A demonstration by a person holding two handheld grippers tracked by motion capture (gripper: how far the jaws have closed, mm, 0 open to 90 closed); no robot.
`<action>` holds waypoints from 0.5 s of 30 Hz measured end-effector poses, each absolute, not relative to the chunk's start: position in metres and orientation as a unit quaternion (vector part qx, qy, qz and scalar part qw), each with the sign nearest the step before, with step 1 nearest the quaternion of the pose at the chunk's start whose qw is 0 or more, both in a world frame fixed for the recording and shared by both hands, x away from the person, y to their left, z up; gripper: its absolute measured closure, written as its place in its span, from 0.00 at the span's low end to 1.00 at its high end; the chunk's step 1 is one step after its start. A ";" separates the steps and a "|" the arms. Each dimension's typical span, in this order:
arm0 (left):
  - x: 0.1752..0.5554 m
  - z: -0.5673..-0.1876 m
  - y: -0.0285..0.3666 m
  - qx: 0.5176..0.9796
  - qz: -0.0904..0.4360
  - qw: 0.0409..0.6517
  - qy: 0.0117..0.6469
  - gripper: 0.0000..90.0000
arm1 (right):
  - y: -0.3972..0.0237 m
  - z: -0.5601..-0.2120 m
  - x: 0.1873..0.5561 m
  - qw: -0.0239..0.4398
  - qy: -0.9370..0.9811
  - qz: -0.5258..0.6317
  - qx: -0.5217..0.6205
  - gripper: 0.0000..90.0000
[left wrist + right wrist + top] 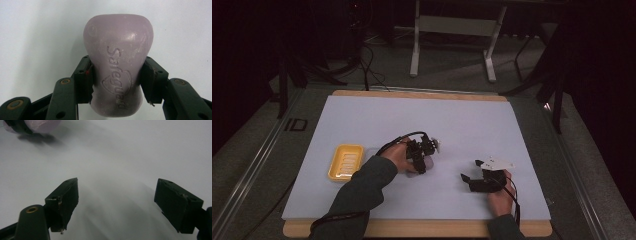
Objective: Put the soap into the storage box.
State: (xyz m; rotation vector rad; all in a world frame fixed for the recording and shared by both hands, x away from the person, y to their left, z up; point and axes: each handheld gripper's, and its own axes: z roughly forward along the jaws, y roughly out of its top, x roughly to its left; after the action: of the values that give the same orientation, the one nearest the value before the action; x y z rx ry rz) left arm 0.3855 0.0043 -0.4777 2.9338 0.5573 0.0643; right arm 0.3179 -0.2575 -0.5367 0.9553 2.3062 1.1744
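Soap bar (pixel 117 62), pale lilac with "Safeguard" pressed into its face, pinched at its waist between the two black jaws of the left gripper (pixel 116 80), pads pressed into both sides, broad rounded end sticking out beyond the tips. Seen from the high view, held low over the white mat (pixel 377 115) near its middle, slightly toward the near edge, under the left gripper (pixel 424 156) and left hand (pixel 398 156) in a dark green sleeve (pixel 362 192). Whether resting on the mat or just above it, cannot tell. Yellow ribbed soap dish (pixel 345 162) lying well apart toward the left edge. Right gripper (pixel 471 171) near the front right corner, jaws spread wide with nothing but bare mat between them, right hand (pixel 499 196) behind it.
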 end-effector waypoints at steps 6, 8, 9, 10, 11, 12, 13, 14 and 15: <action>0.386 -0.475 0.010 0.977 0.019 0.076 0.198 0.55 | -0.258 -0.537 0.318 0.190 0.820 0.419 0.340 0.21; 0.387 -0.474 0.013 0.977 0.017 0.077 0.200 0.55 | -0.258 -0.537 0.318 0.191 0.820 0.418 0.340 0.21; 0.387 -0.473 0.014 0.976 0.017 0.078 0.203 0.55 | -0.258 -0.537 0.318 0.191 0.820 0.418 0.340 0.21; 0.387 -0.473 0.015 0.976 0.018 0.079 0.204 0.55 | -0.258 -0.537 0.318 0.191 0.820 0.418 0.340 0.21; 0.387 -0.472 0.017 0.975 0.018 0.079 0.207 0.55 | -0.258 -0.537 0.318 0.191 0.820 0.418 0.340 0.21; 0.388 -0.470 0.018 0.975 0.017 0.077 0.208 0.55 | -0.258 -0.537 0.318 0.191 0.820 0.419 0.340 0.21; 0.388 -0.470 0.019 0.975 0.017 0.077 0.210 0.55 | -0.258 -0.537 0.318 0.190 0.820 0.419 0.340 0.21; 0.388 -0.468 0.021 0.973 0.020 0.079 0.214 0.55 | -0.258 -0.537 0.318 0.191 0.820 0.419 0.340 0.21; 0.388 -0.467 0.023 0.973 0.019 0.078 0.215 0.55 | -0.258 -0.537 0.318 0.191 0.820 0.418 0.340 0.21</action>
State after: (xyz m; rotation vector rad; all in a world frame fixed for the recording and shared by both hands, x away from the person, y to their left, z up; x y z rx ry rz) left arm 0.3883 0.0227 -0.4667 2.9150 0.6426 0.0569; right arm 0.3178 -0.2576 -0.5367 0.9556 2.3043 1.1755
